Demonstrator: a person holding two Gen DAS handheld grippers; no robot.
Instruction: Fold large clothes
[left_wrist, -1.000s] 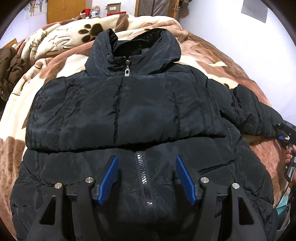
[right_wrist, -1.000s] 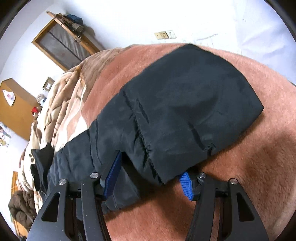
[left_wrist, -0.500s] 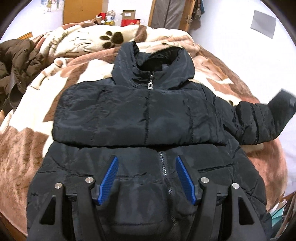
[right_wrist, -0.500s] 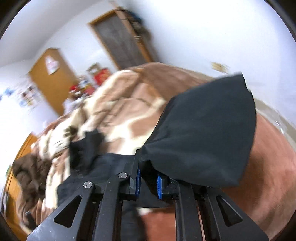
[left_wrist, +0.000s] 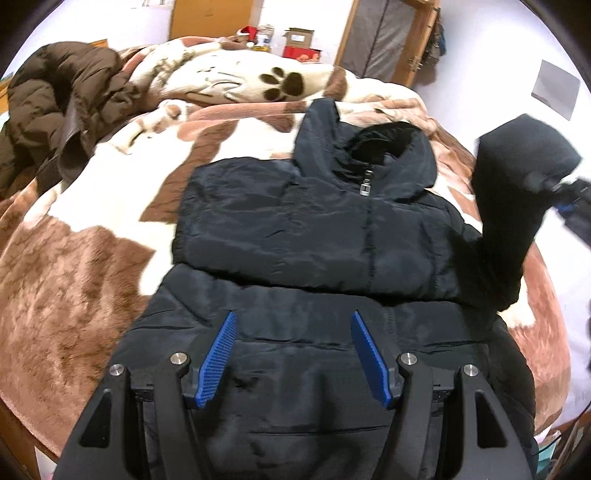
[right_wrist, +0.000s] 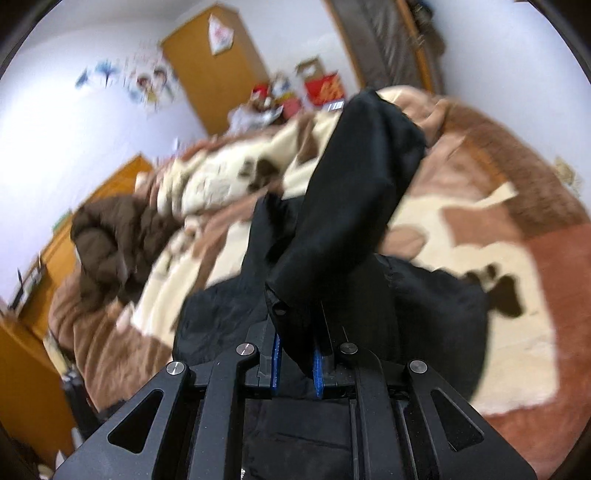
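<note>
A black puffer jacket (left_wrist: 314, 236) lies face up on the bed, zipped, collar at the far end, with one sleeve folded across its chest. My left gripper (left_wrist: 291, 354) is open and empty, hovering over the jacket's lower front. My right gripper (right_wrist: 295, 363) is shut on the cuff of the other sleeve (right_wrist: 354, 206) and holds it lifted off the bed. In the left wrist view that raised sleeve (left_wrist: 513, 192) stands up at the right, with the right gripper (left_wrist: 565, 195) at its end.
A brown and cream paw-print blanket (left_wrist: 92, 229) covers the bed. A brown coat (left_wrist: 55, 110) is heaped at the far left, also in the right wrist view (right_wrist: 118, 240). Boxes (left_wrist: 299, 44) and a wooden wardrobe stand by the far wall.
My right gripper has closed on the sleeve cuff and lifted it up and inward over the jacket. My left gripper has drifted left and stays open.
</note>
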